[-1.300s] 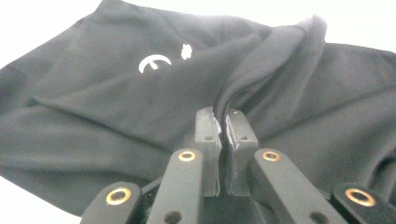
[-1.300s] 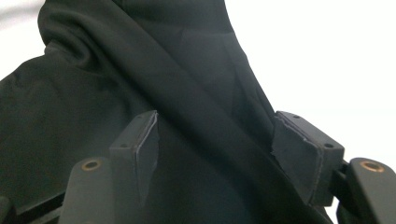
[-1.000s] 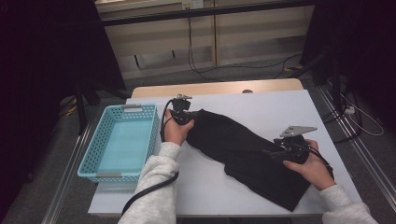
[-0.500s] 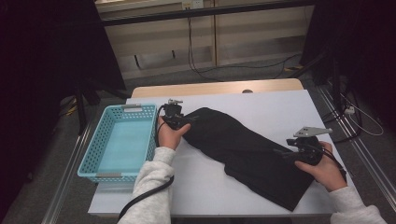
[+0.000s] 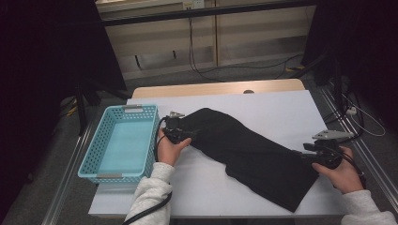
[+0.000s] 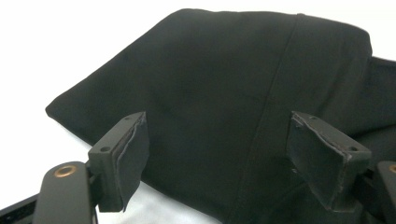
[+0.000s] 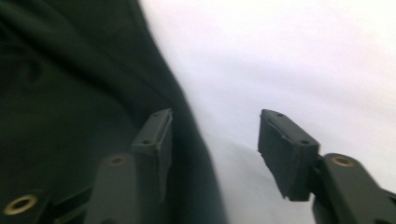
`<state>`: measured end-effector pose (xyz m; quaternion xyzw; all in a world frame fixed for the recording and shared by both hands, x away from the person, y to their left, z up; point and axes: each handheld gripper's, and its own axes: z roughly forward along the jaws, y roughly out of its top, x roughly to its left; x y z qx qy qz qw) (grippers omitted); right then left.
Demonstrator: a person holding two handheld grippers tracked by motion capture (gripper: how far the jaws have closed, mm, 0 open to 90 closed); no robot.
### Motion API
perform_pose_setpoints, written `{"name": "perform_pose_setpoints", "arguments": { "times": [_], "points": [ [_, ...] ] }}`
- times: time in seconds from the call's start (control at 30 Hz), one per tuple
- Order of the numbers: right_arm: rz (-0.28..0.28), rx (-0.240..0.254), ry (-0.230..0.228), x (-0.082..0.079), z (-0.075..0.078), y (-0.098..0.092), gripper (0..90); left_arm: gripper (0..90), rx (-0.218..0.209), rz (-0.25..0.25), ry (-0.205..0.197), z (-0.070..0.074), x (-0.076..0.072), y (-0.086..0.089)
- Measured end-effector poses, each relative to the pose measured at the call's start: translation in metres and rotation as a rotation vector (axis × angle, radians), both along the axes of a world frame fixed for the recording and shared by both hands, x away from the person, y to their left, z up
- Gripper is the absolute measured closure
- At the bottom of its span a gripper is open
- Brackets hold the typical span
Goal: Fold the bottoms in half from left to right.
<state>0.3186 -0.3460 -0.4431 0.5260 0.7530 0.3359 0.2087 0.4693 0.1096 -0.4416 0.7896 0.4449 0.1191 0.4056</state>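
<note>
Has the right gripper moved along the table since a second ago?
Yes. The right gripper has slid toward the table's right edge, from over the black garment to its right end. Its jaws have just been closing, gap still visible.

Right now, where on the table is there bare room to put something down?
The table is bare along its far edge beyond the black garment, and at the near edge between the two forearms. The blue basket is empty. It is crowded along the garment's diagonal, with the left gripper and right gripper at its ends.

Dim room beyond the white table [image 5: 281,112]: pale cabinet fronts [image 5: 206,42], grey floor [image 5: 61,154] with trailing cables [image 5: 206,72].
</note>
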Motion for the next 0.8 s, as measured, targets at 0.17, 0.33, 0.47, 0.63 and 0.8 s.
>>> {"name": "perform_pose_setpoints", "arguments": {
  "times": [0.17,0.33,0.47,0.63,0.8],
  "points": [
    [0.003,0.004,0.065,-0.005,-0.006,-0.004,55.0,20.9,0.005,-0.009,0.002,0.001,-0.001,0.000],
    [0.053,0.005,0.101,-0.006,-0.009,0.005,81.0,19.7,0.012,0.017,0.007,-0.002,0.001,0.002],
    [0.077,0.026,0.117,-0.007,-0.008,0.001,89.1,18.3,0.013,0.047,0.010,-0.002,0.004,0.005],
    [0.024,-0.008,0.105,-0.006,-0.004,-0.018,89.3,17.9,0.029,0.086,0.013,-0.005,0.007,0.011],
    [0.023,-0.029,0.084,-0.003,-0.005,-0.023,85.0,18.2,0.043,0.126,0.017,-0.008,0.010,0.014]
  ]
}}
